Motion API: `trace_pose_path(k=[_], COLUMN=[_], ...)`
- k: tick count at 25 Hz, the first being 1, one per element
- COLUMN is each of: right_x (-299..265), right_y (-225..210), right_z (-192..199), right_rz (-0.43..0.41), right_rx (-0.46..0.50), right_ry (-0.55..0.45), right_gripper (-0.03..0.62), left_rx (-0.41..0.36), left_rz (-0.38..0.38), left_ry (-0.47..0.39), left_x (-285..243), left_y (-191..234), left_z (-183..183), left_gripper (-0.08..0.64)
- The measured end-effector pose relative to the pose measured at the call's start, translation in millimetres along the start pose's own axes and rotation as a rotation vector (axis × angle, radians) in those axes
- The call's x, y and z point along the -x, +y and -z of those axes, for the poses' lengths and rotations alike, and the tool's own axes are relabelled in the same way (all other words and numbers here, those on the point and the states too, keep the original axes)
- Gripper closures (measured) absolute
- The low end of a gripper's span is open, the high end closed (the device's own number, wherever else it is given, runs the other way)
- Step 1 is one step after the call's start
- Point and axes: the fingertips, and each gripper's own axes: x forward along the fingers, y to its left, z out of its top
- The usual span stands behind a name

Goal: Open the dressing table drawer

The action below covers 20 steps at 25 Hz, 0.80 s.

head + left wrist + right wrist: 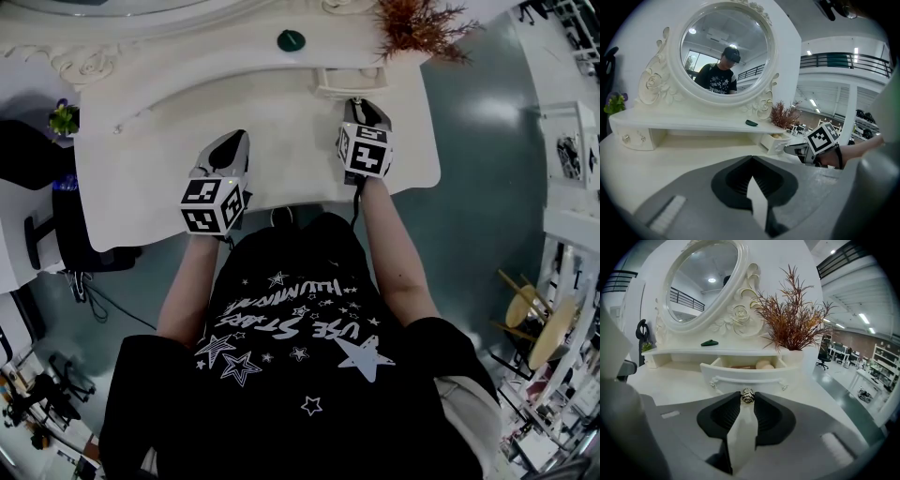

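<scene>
We see a smooth grey-green floor (478, 187) spreading to the right, and bright ceiling strip lights (865, 317) overhead. A dark-railed balcony (848, 59) runs along the white upper wall (825, 44) above a white pillar (848, 112). Farther off we make out a black office chair (822, 355) and open shelving (884, 362).

The smooth, white-painted drawer (750, 379) carries a shiny metal knob (747, 396).

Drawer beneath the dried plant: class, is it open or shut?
Open: the drawer juts out, its inside visible; the right gripper is shut on its knob.
</scene>
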Motion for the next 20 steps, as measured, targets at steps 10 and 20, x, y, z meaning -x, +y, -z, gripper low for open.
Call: trace_pose_path(k=[10, 20], right_x=[6, 12], right_y=[-1, 7], right_z=[5, 6], right_rz=[-0.029, -0.153], right_rx=[0.001, 0.029], right_ry=[0.012, 0.007], right_gripper=[0.469, 0.392], left_rx=[0.022, 0.083], left_rz=[-0.067, -0.224], left_ry=[-0.031, -0.058], left_x=[9, 39], left_y=[-4, -20], left_z=[-5, 11], left_gripper=[0.560, 0.560])
